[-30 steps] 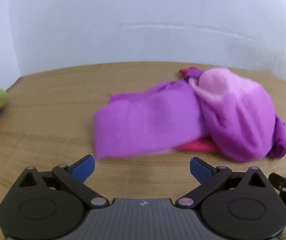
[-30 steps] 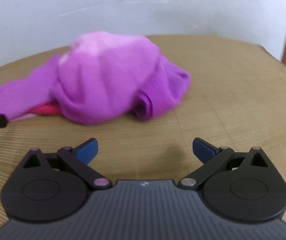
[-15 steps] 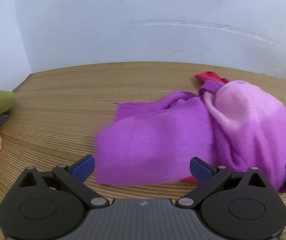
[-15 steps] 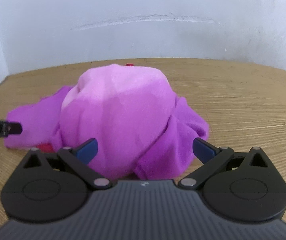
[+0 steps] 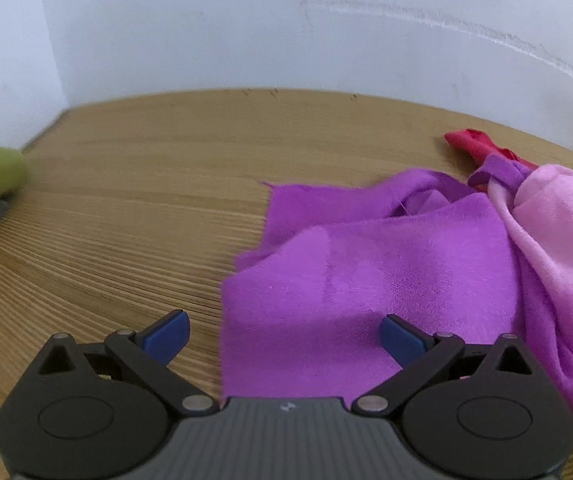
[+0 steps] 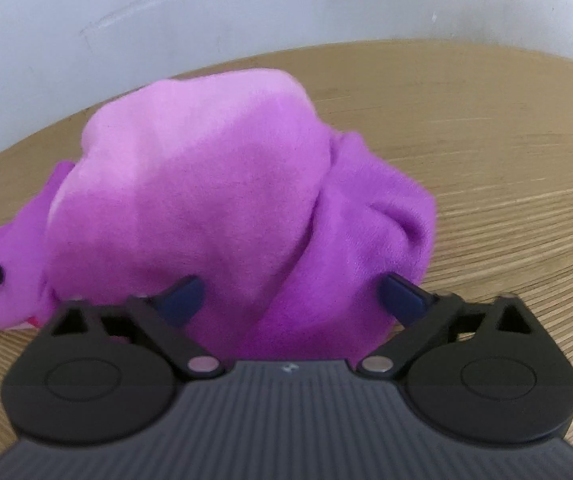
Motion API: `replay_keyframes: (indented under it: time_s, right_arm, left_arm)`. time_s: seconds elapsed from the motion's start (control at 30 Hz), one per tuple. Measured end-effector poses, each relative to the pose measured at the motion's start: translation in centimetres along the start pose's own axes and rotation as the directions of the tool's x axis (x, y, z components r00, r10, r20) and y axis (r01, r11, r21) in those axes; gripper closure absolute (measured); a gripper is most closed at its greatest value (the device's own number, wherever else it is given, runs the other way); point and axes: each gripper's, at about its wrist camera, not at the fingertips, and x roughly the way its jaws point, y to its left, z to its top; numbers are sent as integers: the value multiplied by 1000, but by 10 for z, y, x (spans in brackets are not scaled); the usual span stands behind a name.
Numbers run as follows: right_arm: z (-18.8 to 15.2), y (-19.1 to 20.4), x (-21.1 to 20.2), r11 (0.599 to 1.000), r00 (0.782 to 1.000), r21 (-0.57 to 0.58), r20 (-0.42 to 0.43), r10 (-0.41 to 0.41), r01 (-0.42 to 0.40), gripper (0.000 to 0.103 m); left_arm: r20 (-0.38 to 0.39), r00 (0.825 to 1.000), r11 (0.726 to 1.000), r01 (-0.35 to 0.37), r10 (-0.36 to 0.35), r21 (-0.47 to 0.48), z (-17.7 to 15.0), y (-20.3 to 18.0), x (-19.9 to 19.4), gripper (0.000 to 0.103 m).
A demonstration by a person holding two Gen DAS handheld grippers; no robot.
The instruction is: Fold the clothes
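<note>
Both grippers hover over the purple garment (image 6: 222, 216) heaped on the desk (image 5: 134, 208): left gripper (image 5: 284, 330) gaping, right gripper (image 6: 292, 294) closing around cloth. Pinch one layer's edge only.

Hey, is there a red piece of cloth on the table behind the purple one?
Yes, a red cloth pokes out behind the purple cloth on the wooden table.
</note>
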Motion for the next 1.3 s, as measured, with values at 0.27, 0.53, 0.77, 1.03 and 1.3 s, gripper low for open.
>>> replay_keyframes:
  time_s: [0.27,0.53,0.77,1.03,1.3]
  right_arm:
    - [7,-4,-58,990,992,138,128,7,-25,92]
    - [19,-76,-202,925,877,373,415,-241,78,93]
    - [13,-175,-261,776,717,437,336,-611,456,89]
    - [-20,-197,-250,848,835,350,246,-492,397,56]
    - [-19,-51,-140,964,986,-245,99,133,-105,34]
  left_arm:
    - [1,996,996,89,-89,17,-6,3,4,28]
    - [13,996,994,88,-90,69,-15,15,-18,29]
    - [-23,998,994,64,-63,93,-37,13,-48,27]
    - [-50,998,992,35,-30,120,-55,-19,-79,22]
    - [8,999,994,34,-35,108,-36,-11,-96,18]
